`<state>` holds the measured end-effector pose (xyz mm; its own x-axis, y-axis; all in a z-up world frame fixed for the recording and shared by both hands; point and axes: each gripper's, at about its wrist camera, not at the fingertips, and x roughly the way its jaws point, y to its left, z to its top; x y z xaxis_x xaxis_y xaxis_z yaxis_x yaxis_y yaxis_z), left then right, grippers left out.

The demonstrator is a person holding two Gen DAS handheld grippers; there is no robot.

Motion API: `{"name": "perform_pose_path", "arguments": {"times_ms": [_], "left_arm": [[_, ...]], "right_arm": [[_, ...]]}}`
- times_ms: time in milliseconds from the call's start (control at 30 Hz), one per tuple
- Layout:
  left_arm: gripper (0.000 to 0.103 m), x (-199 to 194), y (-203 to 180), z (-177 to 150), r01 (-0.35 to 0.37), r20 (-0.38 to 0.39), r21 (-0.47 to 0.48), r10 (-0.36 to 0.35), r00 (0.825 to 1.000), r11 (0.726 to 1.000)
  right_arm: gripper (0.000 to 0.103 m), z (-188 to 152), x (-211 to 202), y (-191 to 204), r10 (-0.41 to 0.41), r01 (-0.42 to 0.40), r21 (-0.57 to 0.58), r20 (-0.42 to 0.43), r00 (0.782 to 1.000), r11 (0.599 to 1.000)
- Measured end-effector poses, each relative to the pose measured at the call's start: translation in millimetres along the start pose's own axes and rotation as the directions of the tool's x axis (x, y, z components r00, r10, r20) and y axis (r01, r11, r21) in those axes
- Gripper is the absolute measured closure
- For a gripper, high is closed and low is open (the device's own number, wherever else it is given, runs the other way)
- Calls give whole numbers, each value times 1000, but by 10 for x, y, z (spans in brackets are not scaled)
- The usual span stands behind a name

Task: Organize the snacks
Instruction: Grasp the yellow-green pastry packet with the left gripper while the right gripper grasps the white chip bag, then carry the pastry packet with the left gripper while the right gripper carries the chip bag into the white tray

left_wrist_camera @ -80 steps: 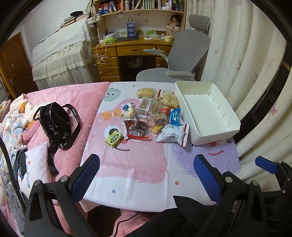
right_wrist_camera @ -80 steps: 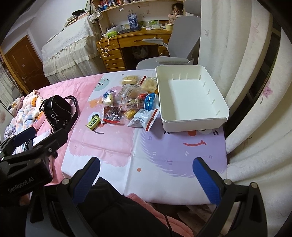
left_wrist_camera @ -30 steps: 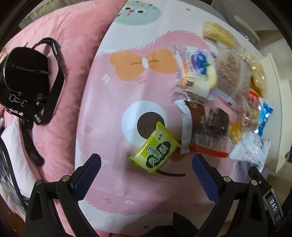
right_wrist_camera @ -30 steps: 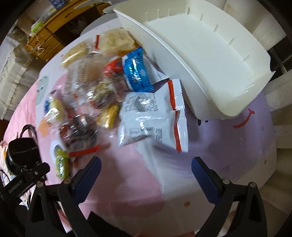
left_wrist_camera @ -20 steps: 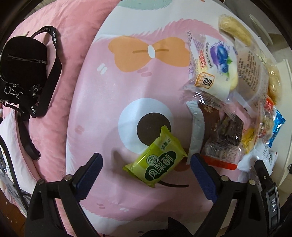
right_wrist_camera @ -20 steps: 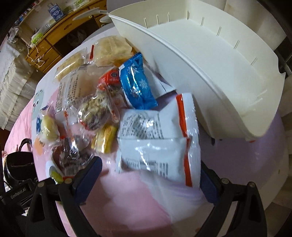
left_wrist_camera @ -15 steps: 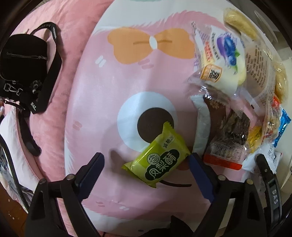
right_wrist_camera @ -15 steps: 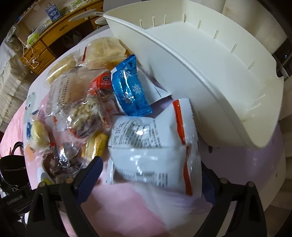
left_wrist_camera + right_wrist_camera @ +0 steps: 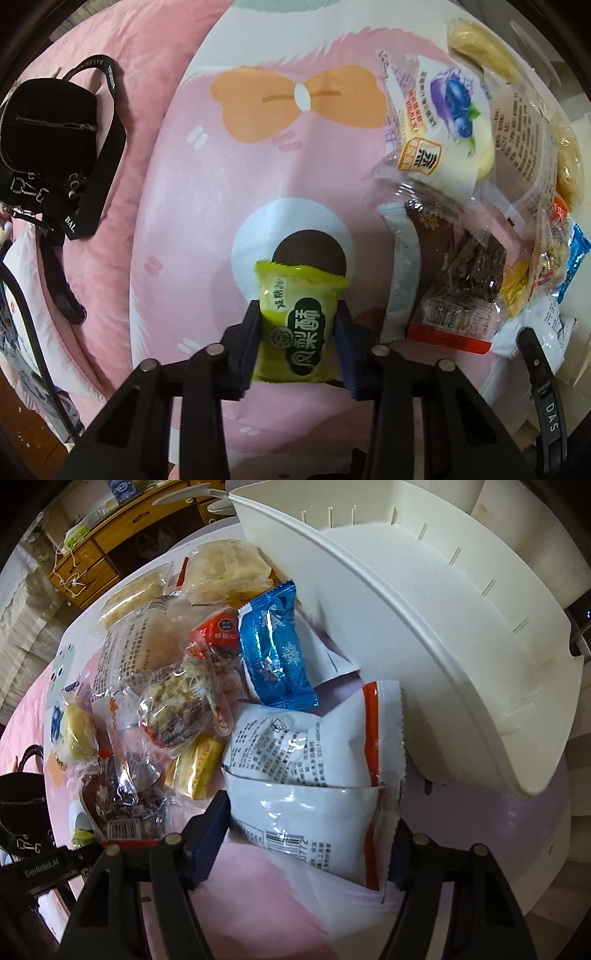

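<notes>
A yellow-green snack packet (image 9: pixel 299 291) stands between the blue pads of my left gripper (image 9: pixel 297 325). Its jaws are closing and the pads press on both sides of the packet, over the pink cartoon cloth (image 9: pixel 280 155). In the right wrist view my right gripper (image 9: pixel 309 818) is closing on a white snack bag with a red edge (image 9: pixel 303 760), and both pads touch its sides. The bag bulges between them. The white bin (image 9: pixel 443 602) sits just right of the bag and holds nothing that I can see.
A pile of snacks lies between the two grippers: a blue snowflake packet (image 9: pixel 273 653), a blueberry bun (image 9: pixel 443 122), a brown cake packet (image 9: pixel 454 280) and several clear-wrapped pastries. A black shoulder bag (image 9: pixel 40 125) rests on the pink bedding at left. A wooden desk (image 9: pixel 96 561) stands far back.
Both grippers came down and their jaws closed in. The green packet turned from slanted to upright between the left pads. The white bag now fills the gap between the right pads.
</notes>
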<state>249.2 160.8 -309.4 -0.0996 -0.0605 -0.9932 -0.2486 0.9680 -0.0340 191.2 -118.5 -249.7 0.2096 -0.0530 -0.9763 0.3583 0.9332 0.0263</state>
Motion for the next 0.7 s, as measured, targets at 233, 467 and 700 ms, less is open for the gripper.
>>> {"name": "perform_pose_path", "arguments": {"times_ms": [233,467,700], "left_arm": [[68,-29,19,-43,28,27,22,-29,999,999],[68,-215,-8,-117,62,65,77,-67,996,995],[68,-589,-6,-260,74,155,154,-98,983,985]], "right_arm": [[34,-106,-65,11,-20,20,-3,-2,1000,1000],[34,-197,-215,142,-45,45,2,1,999,999],[34,-300,-407,344,-42,42,10,14,999,999]]}}
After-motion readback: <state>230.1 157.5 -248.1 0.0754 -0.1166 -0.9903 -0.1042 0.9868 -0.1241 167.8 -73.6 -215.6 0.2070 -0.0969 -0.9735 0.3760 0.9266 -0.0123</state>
